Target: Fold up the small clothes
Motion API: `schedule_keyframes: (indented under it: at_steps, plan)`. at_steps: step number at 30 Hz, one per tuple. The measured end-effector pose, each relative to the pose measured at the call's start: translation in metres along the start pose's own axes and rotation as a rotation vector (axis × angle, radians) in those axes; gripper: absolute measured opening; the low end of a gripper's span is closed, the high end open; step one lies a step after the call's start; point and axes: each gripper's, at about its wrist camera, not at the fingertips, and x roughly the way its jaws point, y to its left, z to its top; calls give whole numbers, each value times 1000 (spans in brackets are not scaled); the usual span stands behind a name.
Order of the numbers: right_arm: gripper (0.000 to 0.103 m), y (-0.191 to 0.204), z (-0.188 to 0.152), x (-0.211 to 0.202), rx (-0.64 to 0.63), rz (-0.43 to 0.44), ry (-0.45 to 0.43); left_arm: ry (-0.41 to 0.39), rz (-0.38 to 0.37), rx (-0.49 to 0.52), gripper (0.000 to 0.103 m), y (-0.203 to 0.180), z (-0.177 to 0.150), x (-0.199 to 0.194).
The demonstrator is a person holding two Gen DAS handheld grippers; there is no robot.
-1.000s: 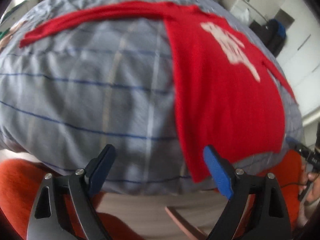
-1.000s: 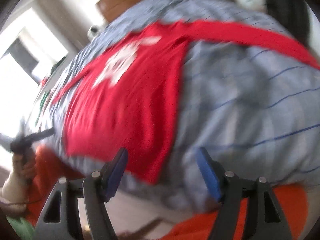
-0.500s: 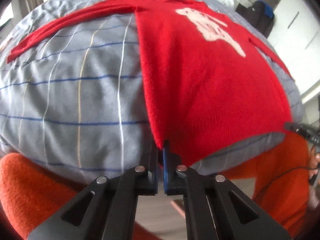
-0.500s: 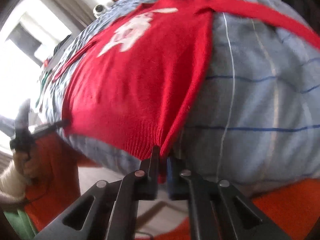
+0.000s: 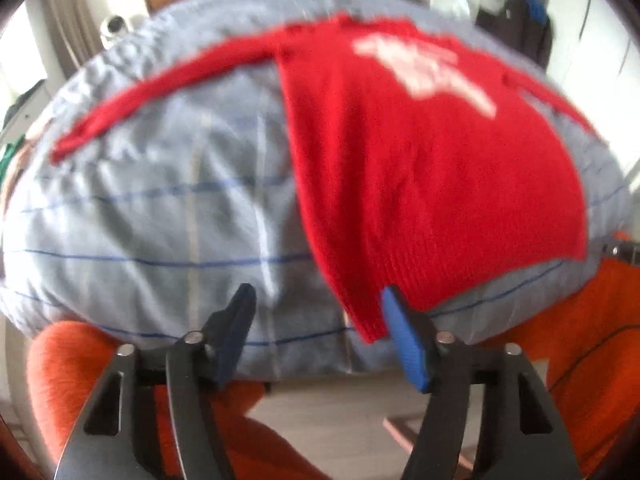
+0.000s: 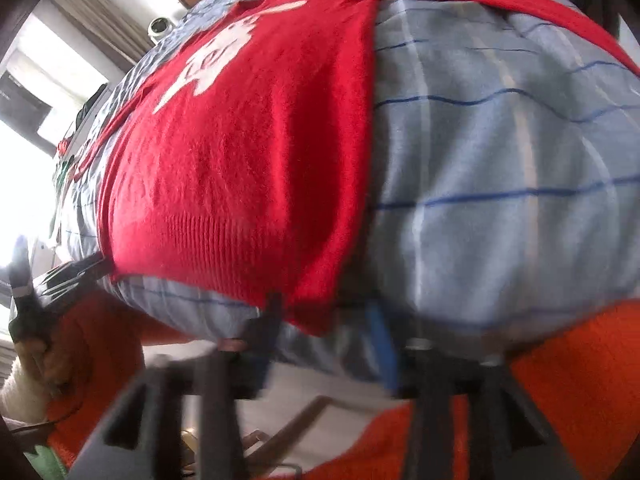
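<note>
Left sleeve [image 5: 168, 92]: it lies stretched out over the checked blue bedcover [image 5: 160, 200], going away from the body of the garment to the far left.
Left gripper [image 5: 318, 330]: the jaws stand wide and hold nothing — they have just been opening. The lower left corner of the red sweater [image 5: 420, 184] hangs just beside the blue pad [image 5: 404, 344] on the right, not pressed.
Sweater place: it is spread flat, front up, white print [image 5: 420, 68] visible, the hem at the near edge of the bed, close to the person's orange trousers [image 5: 580, 340].
Right gripper [image 6: 324, 320]: about half open, also just been opening; the other hem corner [image 6: 308, 304] sits between the fingers, but I see no pinch on it. This view is blurred.
Right sleeve [image 6: 500, 4]: stretched out to the far right.
How to do well: I think the hem is now laid straight. For the fold, take each corner deep enough to catch both layers, and lift both sides together — so the knit does not skew.
Change from half a second ago: then both grippers were closed on the two hem corners; now both have let go, and the sweater lies free.
</note>
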Motion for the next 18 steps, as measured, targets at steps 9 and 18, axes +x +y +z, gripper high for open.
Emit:
schedule_keyframes:
  at_steps: [9, 18]
  plan:
    - [66, -22, 41, -63, 50, -156, -378, -180, 64, -116, 93, 52, 80, -2]
    - [69, -62, 58, -6, 159, -250, -415, -81, 139, -242, 99, 89, 70, 84]
